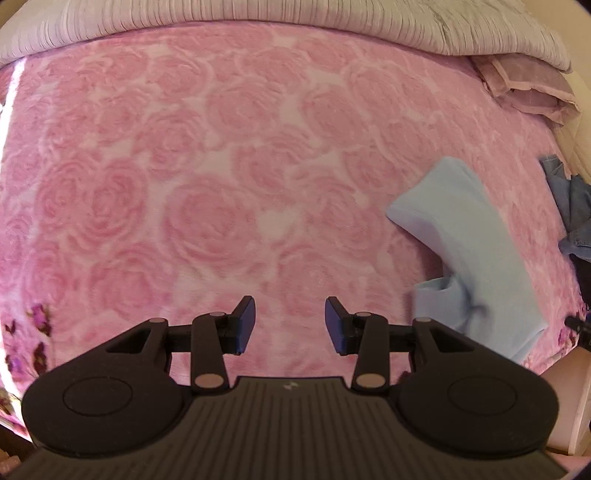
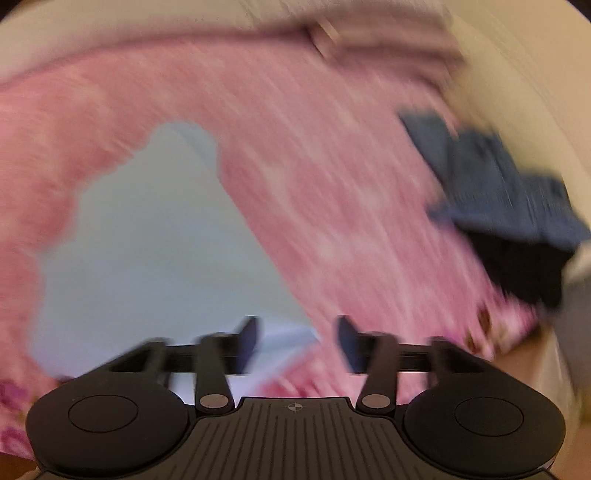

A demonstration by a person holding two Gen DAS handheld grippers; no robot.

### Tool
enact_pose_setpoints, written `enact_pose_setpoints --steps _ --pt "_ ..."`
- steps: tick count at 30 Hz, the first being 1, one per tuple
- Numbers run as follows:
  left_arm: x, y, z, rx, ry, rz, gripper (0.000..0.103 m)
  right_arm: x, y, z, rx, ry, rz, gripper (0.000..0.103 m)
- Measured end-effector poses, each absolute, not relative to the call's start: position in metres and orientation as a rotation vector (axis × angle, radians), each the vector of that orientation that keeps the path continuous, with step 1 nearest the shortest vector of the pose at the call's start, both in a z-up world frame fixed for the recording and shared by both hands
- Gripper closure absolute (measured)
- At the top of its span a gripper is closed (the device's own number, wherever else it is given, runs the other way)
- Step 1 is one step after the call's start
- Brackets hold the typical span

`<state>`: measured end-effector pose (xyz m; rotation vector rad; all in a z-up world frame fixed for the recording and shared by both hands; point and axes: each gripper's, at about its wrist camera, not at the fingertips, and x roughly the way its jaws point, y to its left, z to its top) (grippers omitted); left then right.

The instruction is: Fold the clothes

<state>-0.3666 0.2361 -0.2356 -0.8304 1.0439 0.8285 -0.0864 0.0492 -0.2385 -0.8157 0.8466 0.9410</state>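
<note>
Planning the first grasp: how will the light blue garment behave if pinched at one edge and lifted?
The light blue garment lies limp and creased on the pink blanket, so it is probably floppy and would drape. It looks thin, likely light. Pushed, it may bunch rather than slide.

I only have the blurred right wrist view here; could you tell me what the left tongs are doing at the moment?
Observer: The left tongs are open and empty above the pink rose blanket.
Operator: Thank you. Is the light blue garment near them?
Observer: The light blue garment lies off to their right, not between the fingers.
Operator: Is anything else on the bed that my view blurs?
Observer: A folded striped pale quilt runs along the far edge of the bed, sharp in the left wrist view.
</note>
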Motion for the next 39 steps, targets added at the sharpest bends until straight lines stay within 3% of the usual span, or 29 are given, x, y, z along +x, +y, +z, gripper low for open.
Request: enact_pose_setpoints --steps 5,9,10,11,12,17,21,25,27,28,29,34,39 --pt "-0.353 0.227 -0.248 -0.835 1.058 0.810 0.066 -0.145 0.098 -0.251 -0.760 0.855 1.181 0.038" --pt "-0.354 0.231 -0.257 -0.827 1.083 0.794 0.066 -0.184 0.122 -0.298 -0.865 0.889 1.219 0.038" --pt "-0.354 0.233 -0.259 -0.823 1.086 0.790 0.066 -0.187 0.124 -0.310 -0.913 0.887 1.194 0.040" --pt "-0.354 0.235 -0.261 -0.819 1.090 0.786 0.066 -0.190 0.124 -0.321 -0.962 0.882 1.166 0.080" --pt "-0.355 0.236 -0.262 -0.816 1.094 0.782 0.067 -0.184 0.119 -0.323 -0.950 0.878 1.148 0.101" --pt "-0.344 0.245 -0.269 -0.803 1.108 0.752 0.070 -0.085 0.057 -0.264 -0.516 0.932 0.987 0.101" --pt "-0.312 0.241 -0.277 -0.768 1.095 0.686 0.070 0.015 0.010 -0.246 -0.358 0.931 0.732 0.101" --pt "-0.270 0.233 -0.293 -0.750 1.085 0.592 0.069 0.082 -0.020 -0.273 -0.438 1.060 0.532 0.084" --pt "-0.245 0.228 -0.305 -0.772 1.072 0.534 0.069 0.084 -0.033 -0.278 -0.458 1.053 0.530 0.065" --pt "-0.234 0.228 -0.312 -0.798 1.062 0.513 0.069 0.087 -0.041 -0.279 -0.446 1.060 0.544 0.049" --pt "-0.222 0.229 -0.320 -0.827 1.052 0.491 0.068 0.091 -0.049 -0.281 -0.421 1.070 0.553 0.039" --pt "-0.183 0.244 -0.367 -1.019 0.992 0.470 0.067 0.132 -0.072 -0.300 -0.250 1.105 0.584 0.036" --pt "-0.175 0.252 -0.388 -0.986 1.000 0.559 0.067 0.183 -0.063 -0.312 -0.190 1.130 0.674 0.036"
